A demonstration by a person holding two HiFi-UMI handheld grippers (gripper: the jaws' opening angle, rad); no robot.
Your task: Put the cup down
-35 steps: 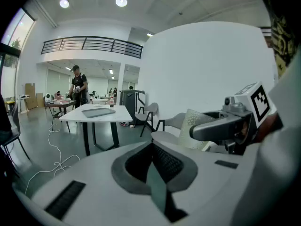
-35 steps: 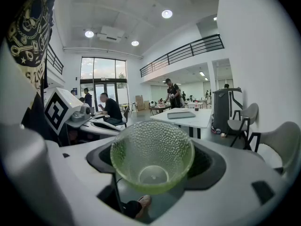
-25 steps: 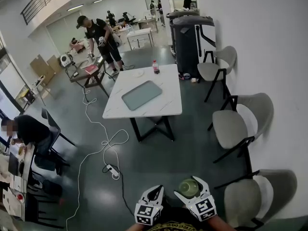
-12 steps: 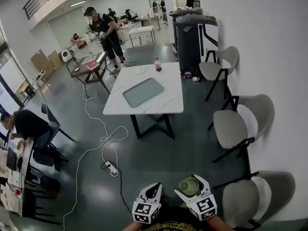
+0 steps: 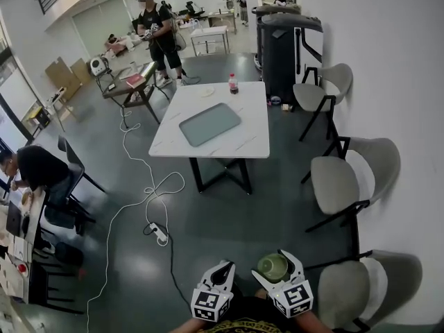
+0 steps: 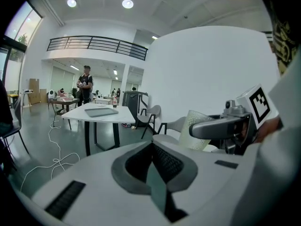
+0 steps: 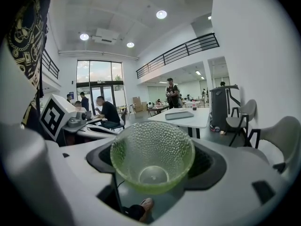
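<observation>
The green cup (image 5: 272,269) is clamped in the jaws of the right gripper (image 5: 269,263) at five o'clock, not yet set down; the white table (image 5: 251,127) stands well apart at twelve o'clock. The left gripper (image 5: 223,270) is closed on nothing

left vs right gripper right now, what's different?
The left gripper has its jaws together with nothing between them; the right gripper is shut on a green dimpled cup. The right gripper's jaws stand spread around the cup, while the left gripper's meet. Both are close to the person's body, over the floor, well short of the white table.
</observation>
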